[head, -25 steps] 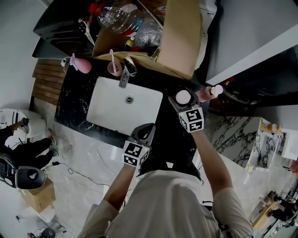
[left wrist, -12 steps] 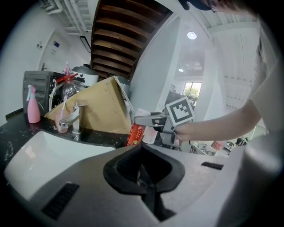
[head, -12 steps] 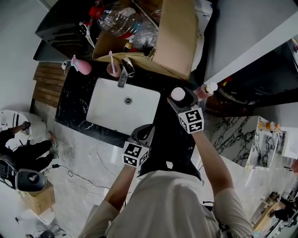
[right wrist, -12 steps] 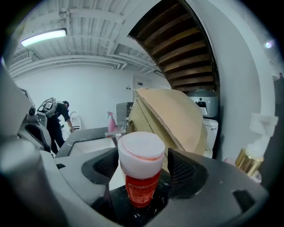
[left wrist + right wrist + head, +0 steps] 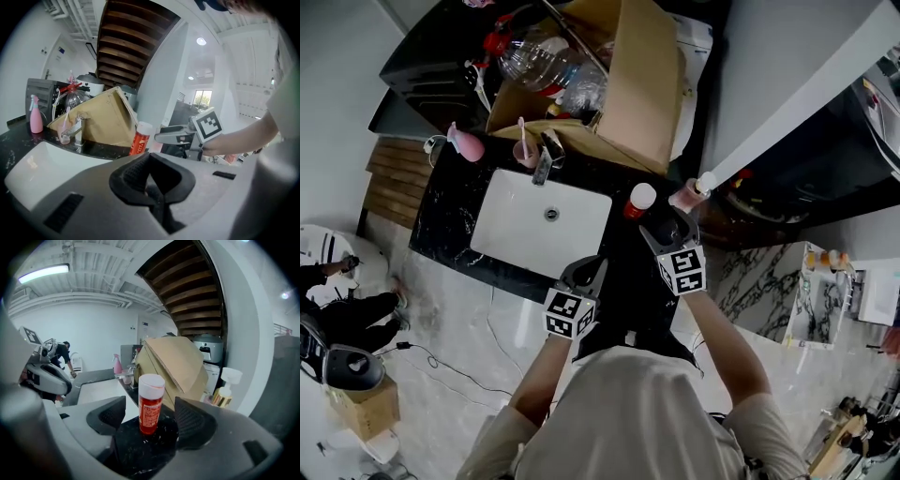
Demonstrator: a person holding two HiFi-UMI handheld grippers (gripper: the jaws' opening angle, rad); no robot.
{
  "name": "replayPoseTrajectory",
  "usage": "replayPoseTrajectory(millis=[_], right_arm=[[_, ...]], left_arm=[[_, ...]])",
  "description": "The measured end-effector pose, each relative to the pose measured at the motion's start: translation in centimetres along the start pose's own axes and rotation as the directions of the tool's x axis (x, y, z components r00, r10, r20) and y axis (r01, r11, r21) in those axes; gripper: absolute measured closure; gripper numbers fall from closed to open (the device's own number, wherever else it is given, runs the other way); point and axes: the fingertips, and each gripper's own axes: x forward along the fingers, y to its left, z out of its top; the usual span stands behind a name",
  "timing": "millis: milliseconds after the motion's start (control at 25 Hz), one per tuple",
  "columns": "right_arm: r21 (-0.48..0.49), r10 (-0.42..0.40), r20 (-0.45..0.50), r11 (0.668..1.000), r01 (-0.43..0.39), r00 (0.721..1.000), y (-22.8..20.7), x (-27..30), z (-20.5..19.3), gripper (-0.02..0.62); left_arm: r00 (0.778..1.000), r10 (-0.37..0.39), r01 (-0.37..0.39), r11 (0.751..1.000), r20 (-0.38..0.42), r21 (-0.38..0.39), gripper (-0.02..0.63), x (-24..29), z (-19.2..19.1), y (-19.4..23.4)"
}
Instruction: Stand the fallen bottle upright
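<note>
I am watching the white-capped red plastic bottle (image 5: 639, 201) standing upright on the black marble counter (image 5: 450, 217), at the white sink's (image 5: 511, 225) 3 o'clock. My right gripper (image 5: 666, 228) is holding its jaws spread, clear of the bottle. My left gripper (image 5: 586, 272) is pressing its jaws together, empty.

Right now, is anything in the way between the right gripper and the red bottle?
No, nothing visible. The red bottle stands upright on the black counter just ahead of the right gripper, whose jaws are apart.

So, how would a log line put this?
red white-capped plastic bottle: upright | right gripper: open, not touching bottle | left gripper: shut, empty
</note>
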Motion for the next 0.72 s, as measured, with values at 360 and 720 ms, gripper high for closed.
replayPoseTrajectory(millis=[360,720], right_arm=[[0.055,0.031,0.006,0.998,-0.031,1.000,-0.7,-7.5,-0.5,0.281],[0.052,0.057,0.025,0.997,-0.058,0.998,-1.8,-14.5,-0.9,0.436]], left_arm=[[0.997,0.063,-0.064,0.998,0.052,0.008,0.600,-1.0,1.3,-3.5],[0.989,0.116,-0.112,0.993,0.096,-0.042,0.600,-2.7,1.5,-9.5]])
